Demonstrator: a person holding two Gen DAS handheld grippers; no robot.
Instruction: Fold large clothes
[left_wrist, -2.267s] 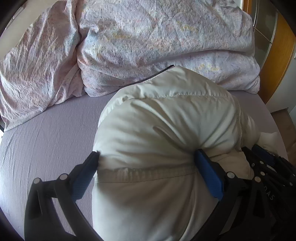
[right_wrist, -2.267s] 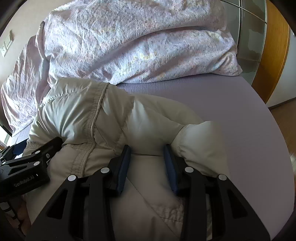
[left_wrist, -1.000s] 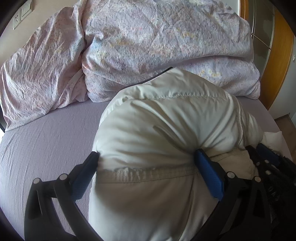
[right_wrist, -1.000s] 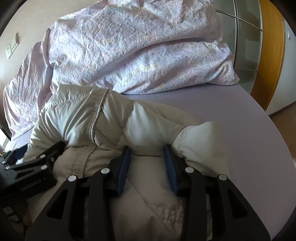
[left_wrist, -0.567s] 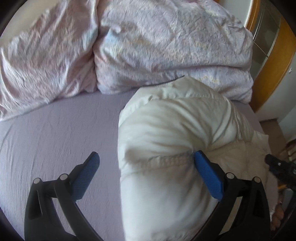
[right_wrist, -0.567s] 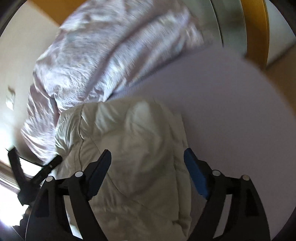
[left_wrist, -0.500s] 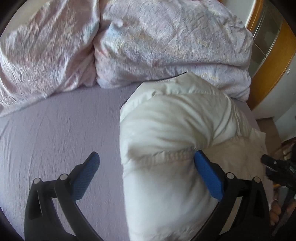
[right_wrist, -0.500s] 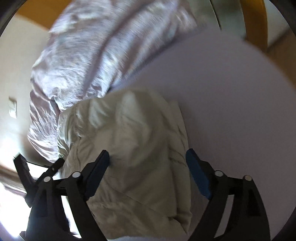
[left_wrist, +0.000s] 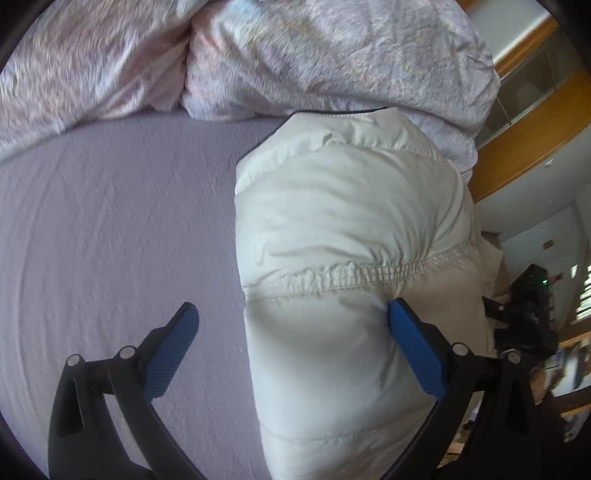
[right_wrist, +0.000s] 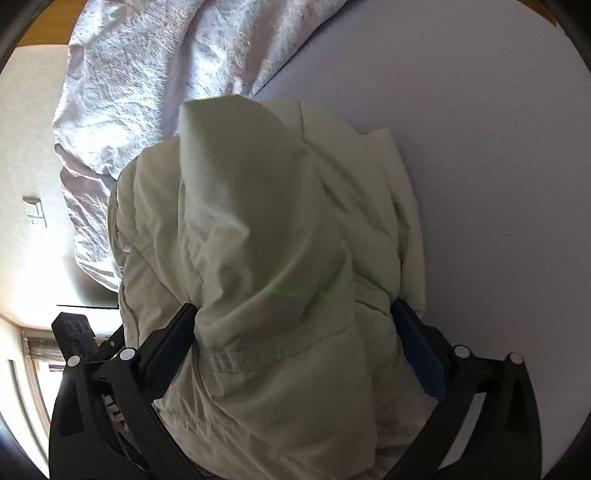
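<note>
A cream puffer jacket (left_wrist: 351, 229) lies bundled on the lilac bed sheet (left_wrist: 110, 229); it also fills the right wrist view (right_wrist: 266, 258). My left gripper (left_wrist: 291, 325) is wide open, its right blue pad against the jacket's side and its left pad over bare sheet. My right gripper (right_wrist: 295, 325) is wide open, with the jacket bulging between its two fingers. The jacket's underside and sleeves are hidden.
A crumpled pink floral duvet (left_wrist: 295, 55) is heaped along the head of the bed, touching the jacket's far end; it shows in the right wrist view (right_wrist: 155, 74) too. A wooden wardrobe frame (left_wrist: 528, 122) stands to the right. Bare sheet (right_wrist: 498, 184) lies right of the jacket.
My right gripper was shut on a jacket fold and has opened wide and tilted. My left gripper has shifted left, so its left pad has come off the jacket.
</note>
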